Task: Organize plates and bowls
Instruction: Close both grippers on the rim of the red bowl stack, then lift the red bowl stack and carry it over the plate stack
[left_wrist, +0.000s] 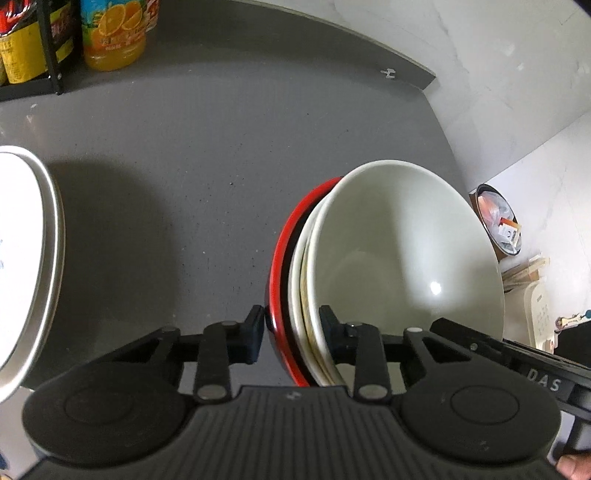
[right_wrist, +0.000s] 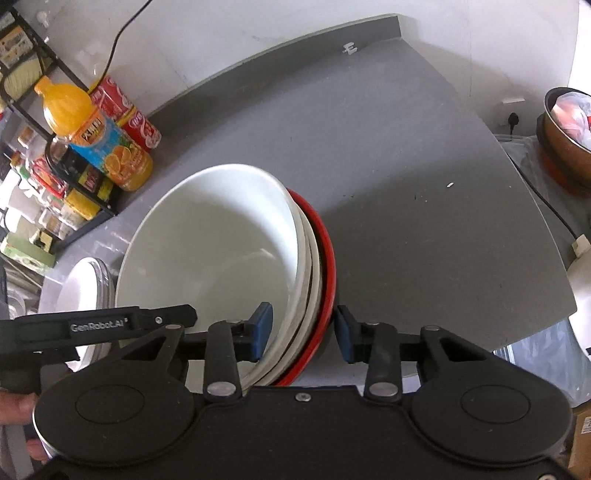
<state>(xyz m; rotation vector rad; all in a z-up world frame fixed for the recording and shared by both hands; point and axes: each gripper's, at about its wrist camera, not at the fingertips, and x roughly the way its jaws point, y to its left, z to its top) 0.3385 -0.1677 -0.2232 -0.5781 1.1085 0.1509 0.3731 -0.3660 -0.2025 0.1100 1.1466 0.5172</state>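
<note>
Two grippers clamp one nested stack of white ceramic bowls (left_wrist: 402, 254) in a red bowl (left_wrist: 280, 266).
Left gripper (left_wrist: 291, 332) and right gripper (right_wrist: 301, 330) should lift level, together, above the grey countertop (left_wrist: 207, 155).

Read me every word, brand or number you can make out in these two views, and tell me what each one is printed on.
"DAS": on the right gripper body, seen at the left wrist view's edge.
"GenRobot.AI": on the left gripper body, seen in the right wrist view.
Orange juice bottle label: too blurred to read.
Red cans: characters not legible.
Rack jars: labels too small to read.
White container: print too blurred to read.
</note>
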